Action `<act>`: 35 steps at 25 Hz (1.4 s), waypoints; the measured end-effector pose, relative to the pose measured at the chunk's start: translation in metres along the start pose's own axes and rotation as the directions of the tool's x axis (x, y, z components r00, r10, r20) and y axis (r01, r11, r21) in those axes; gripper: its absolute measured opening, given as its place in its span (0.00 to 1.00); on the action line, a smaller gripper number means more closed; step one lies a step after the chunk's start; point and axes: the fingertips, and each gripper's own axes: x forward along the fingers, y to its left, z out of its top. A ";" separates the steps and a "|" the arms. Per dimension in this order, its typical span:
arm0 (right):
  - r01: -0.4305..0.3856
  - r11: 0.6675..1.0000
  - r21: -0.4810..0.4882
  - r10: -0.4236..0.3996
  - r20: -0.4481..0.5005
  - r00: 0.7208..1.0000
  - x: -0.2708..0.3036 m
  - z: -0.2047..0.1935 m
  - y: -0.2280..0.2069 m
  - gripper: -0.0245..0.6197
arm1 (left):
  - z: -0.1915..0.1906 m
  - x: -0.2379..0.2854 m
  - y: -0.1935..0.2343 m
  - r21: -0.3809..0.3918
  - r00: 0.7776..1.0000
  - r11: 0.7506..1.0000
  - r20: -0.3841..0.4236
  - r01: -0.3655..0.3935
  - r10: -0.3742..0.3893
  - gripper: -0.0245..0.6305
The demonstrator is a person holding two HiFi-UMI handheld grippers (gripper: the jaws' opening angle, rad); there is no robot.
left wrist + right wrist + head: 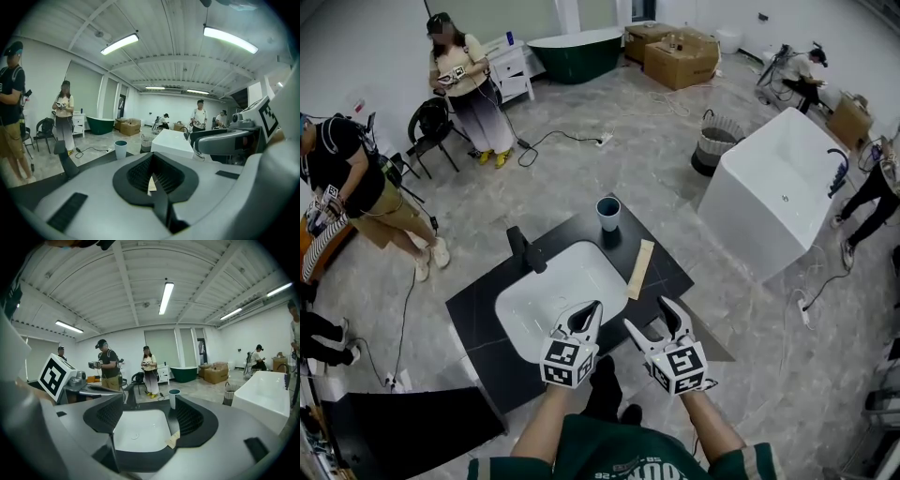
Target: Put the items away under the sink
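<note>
Over the black countertop's (pixel 473 314) near edge, short of its white basin (pixel 534 300), the right gripper (pixel 648 313) hangs wide open and empty, the left gripper (pixel 586 310) pinched shut on nothing, likely poised for the beige strip (pixel 640 268) and far-corner cup (pixel 608 213).

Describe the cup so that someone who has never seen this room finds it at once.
Find the black counter with the white basin, in the middle of the grey floor. At its far corner, beyond the basin and right of the black faucet, stands the cup. It is upright and pale with a dark teal rim, while the tan strip near it lies flat.
</note>
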 end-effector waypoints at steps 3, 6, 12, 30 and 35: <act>0.003 1.000 -0.029 -0.003 0.007 1.000 0.015 0.004 -0.009 0.56 | -0.001 0.010 0.016 -0.008 1.000 1.000 -0.007 -0.001 0.001 0.05; 0.008 0.999 -0.044 -0.007 0.020 1.000 0.032 0.007 -0.019 0.57 | 0.000 0.021 0.031 -0.005 1.000 1.000 -0.010 0.001 -0.001 0.05; 0.027 1.000 -0.008 -0.026 0.017 1.000 0.079 -0.001 -0.044 0.56 | 0.001 0.050 0.062 0.000 1.000 1.000 -0.010 0.002 -0.002 0.05; 0.079 0.997 -0.002 -0.079 -0.011 0.997 0.218 -0.021 -0.098 0.56 | -0.026 0.110 0.124 -0.042 1.000 0.999 -0.013 -0.010 0.010 0.05; 0.086 0.996 0.024 -0.085 -0.027 0.996 0.264 -0.038 -0.110 0.56 | -0.039 0.110 0.138 -0.052 0.999 0.998 -0.036 -0.030 0.028 0.05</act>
